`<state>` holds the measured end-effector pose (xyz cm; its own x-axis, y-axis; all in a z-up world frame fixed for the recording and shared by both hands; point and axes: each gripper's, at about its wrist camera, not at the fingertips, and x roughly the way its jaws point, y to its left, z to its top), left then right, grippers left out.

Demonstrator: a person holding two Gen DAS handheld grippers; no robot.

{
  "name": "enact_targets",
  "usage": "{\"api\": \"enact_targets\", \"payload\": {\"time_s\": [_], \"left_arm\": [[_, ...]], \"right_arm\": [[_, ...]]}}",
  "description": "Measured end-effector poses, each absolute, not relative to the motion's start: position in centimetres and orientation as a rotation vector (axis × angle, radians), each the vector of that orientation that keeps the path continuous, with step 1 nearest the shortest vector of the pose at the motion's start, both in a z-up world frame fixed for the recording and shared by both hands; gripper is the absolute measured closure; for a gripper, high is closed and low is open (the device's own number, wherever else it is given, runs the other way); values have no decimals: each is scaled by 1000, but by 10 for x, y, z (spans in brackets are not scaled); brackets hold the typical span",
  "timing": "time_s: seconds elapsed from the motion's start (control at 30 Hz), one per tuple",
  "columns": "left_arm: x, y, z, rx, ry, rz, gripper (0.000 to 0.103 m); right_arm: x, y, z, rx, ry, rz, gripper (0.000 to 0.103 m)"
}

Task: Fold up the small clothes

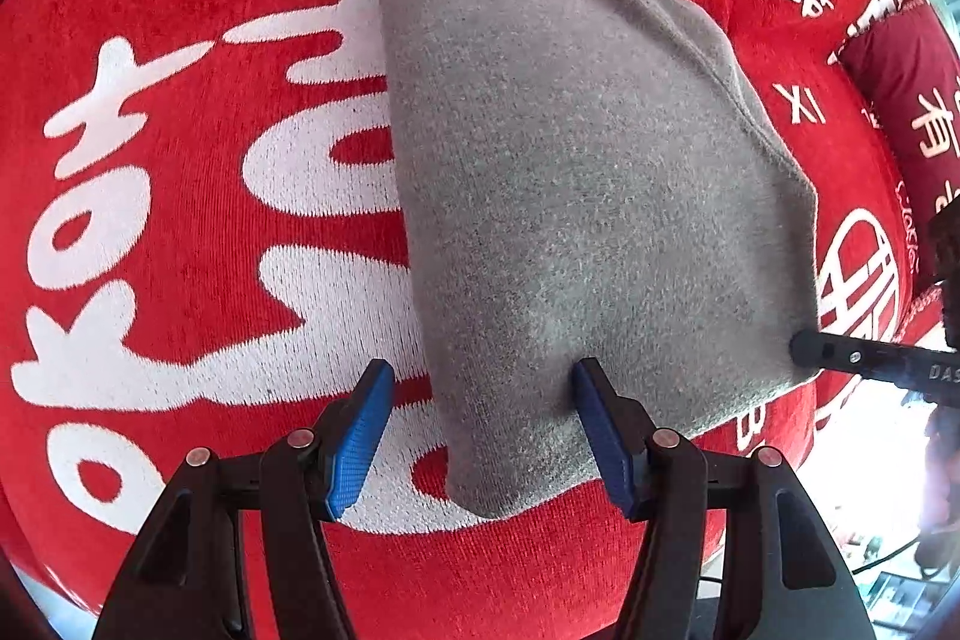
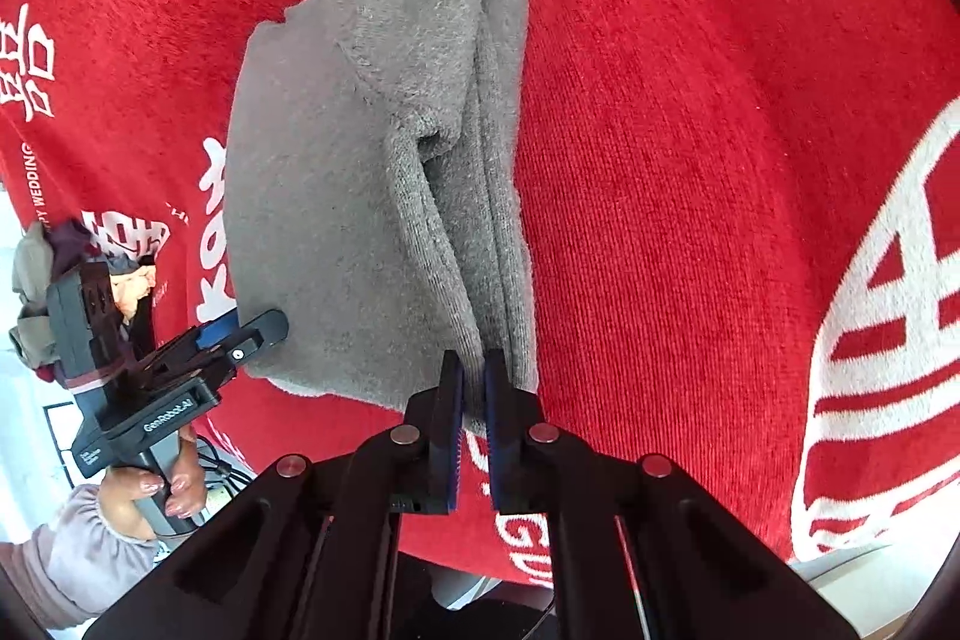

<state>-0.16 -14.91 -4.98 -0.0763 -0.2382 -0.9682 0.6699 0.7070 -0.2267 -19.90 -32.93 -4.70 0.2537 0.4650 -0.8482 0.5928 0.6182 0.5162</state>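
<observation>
A small grey knit garment (image 1: 576, 196) lies folded in layers on a red cloth with white characters (image 1: 180, 196). My left gripper (image 1: 480, 388) is open, its blue pads either side of the garment's near left edge, one fingertip (image 1: 591, 382) over the fabric. In the right wrist view the garment (image 2: 360, 172) shows stacked folded edges. My right gripper (image 2: 474, 370) is shut on the garment's near corner. The left gripper (image 2: 240, 334) appears there at the garment's lower left. The right gripper's finger (image 1: 840, 352) touches the garment's right corner in the left wrist view.
The red cloth (image 2: 690, 160) covers the whole work surface. A dark red cushion (image 1: 900, 100) lies at the far right. A pile of mixed clothes (image 2: 42, 280) sits beyond the cloth's left edge. The table's edge and floor show at the bottom.
</observation>
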Motion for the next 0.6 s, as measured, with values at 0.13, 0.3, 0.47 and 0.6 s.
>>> {"api": "enact_targets", "payload": {"time_s": [0.13,0.3,0.47,0.6], "left_arm": [[-3,-156,-50,399,1454,-784,40],[-5,-159,-55,433,1450,-753,15],[-5,-160,-58,421,1467,-752,14],[-2,-162,-62,415,1495,-750,14]], "right_arm": [[-198,-330,-40,968,1382,-114,94],[-196,-331,-37,962,1383,-125,94],[-196,-335,-33,956,1376,-135,94],[-196,-342,-30,964,1360,-142,89]]}}
